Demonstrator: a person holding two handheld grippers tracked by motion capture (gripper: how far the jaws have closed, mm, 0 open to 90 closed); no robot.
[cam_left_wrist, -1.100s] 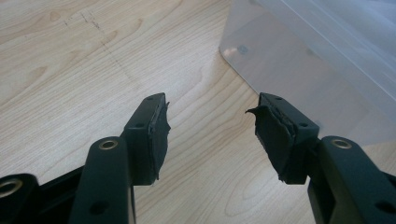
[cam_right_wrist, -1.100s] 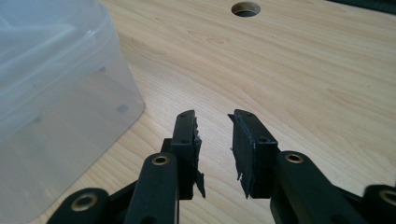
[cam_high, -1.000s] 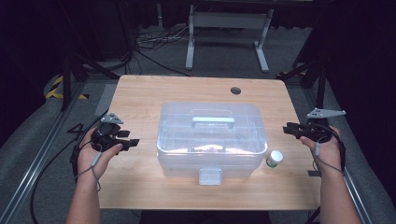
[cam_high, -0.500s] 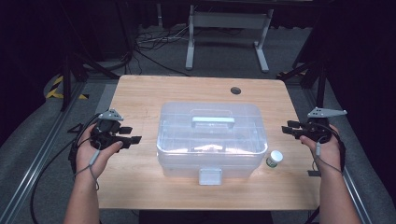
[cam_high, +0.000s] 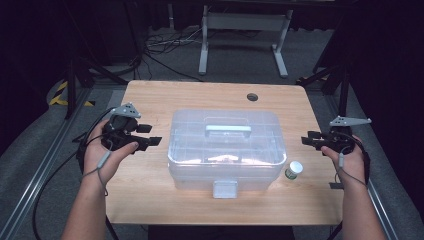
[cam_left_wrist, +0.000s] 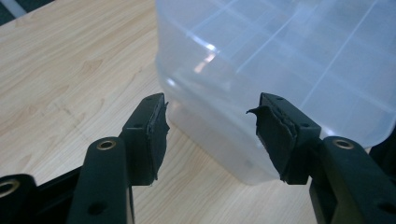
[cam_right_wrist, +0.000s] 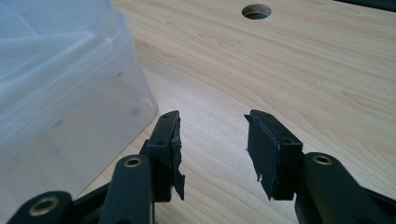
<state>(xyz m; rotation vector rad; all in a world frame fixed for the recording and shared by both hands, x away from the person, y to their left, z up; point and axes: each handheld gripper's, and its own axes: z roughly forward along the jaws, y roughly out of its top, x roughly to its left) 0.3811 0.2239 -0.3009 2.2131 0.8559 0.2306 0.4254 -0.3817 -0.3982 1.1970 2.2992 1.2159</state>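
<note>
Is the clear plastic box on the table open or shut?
Shut: the clear plastic storage box has its lid seated flat, handle on top, front latch down.

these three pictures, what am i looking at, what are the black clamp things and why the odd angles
A person sits at a wooden table and holds a hand tool in each hand: the left gripper and the right gripper. One picture is taken from above. The other two come from small cameras riding on each tool, so you look along its two black fingers. On the table stand a clear plastic box with a handle on its lid, and a small white-capped bottle beside it. Both tools are open and hold nothing; the right one's fingers have just been opening.
</note>
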